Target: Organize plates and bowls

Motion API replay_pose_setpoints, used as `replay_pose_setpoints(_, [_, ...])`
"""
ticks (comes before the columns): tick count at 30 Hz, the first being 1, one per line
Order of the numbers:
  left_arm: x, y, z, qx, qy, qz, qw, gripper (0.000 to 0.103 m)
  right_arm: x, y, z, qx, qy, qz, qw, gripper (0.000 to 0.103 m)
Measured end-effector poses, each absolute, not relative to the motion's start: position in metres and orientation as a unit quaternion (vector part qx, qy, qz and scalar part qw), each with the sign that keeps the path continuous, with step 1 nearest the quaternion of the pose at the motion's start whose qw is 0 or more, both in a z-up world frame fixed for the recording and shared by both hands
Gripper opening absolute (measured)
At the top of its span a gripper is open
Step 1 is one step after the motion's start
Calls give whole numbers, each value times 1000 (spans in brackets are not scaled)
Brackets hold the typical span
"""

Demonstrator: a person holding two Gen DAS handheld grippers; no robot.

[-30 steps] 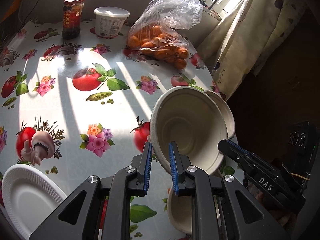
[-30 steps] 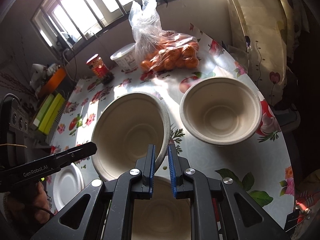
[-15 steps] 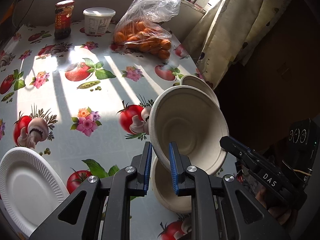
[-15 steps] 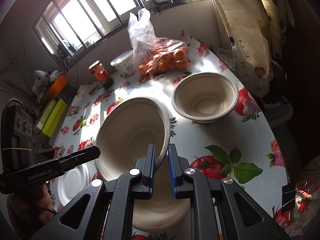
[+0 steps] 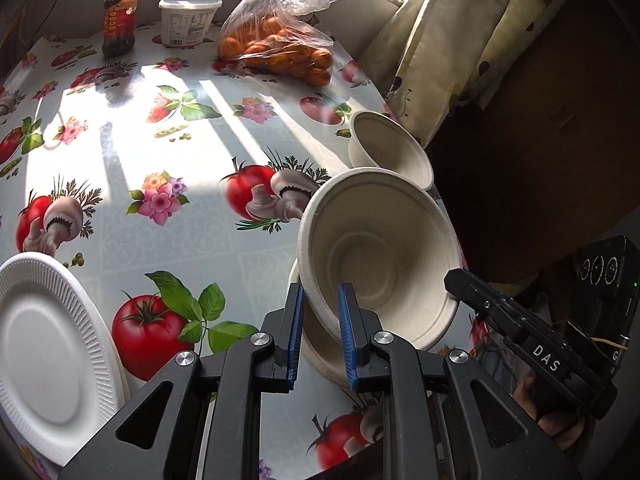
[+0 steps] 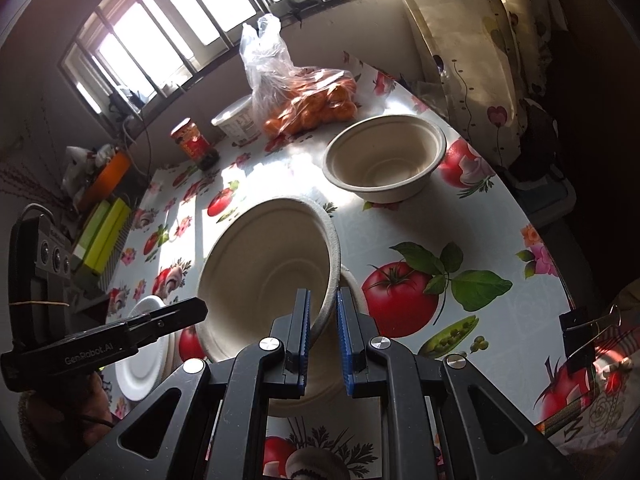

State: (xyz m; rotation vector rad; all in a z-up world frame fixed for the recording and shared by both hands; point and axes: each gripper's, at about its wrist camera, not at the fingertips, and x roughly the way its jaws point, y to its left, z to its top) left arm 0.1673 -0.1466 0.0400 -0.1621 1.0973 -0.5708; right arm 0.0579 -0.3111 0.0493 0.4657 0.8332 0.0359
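Both grippers — left (image 5: pixel 318 330), right (image 6: pixel 323 330) — clamp the raised bowl (image 5: pixel 380 256) above the lower bowl (image 5: pixel 316 354); beyond it, a third bowl (image 6: pixel 384 160) remains unstacked.

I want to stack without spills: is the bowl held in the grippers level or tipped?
Tipped. The held bowl shows its empty inside, its rim pinched by the left gripper and right gripper.

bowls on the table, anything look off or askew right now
One bowl is tipped steeply, both grippers pinching its rim, left gripper and right gripper, above a second bowl on the table. A third bowl sits upright near the table's edge. Nothing looks spilled or damaged.
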Motion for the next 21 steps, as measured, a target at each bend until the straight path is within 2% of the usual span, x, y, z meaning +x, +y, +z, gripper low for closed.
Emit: replay_pose_setpoints(21, [157, -152, 23, -67, 530, -263, 804, 18, 41, -310, 31, 241, 411, 9, 879, 14])
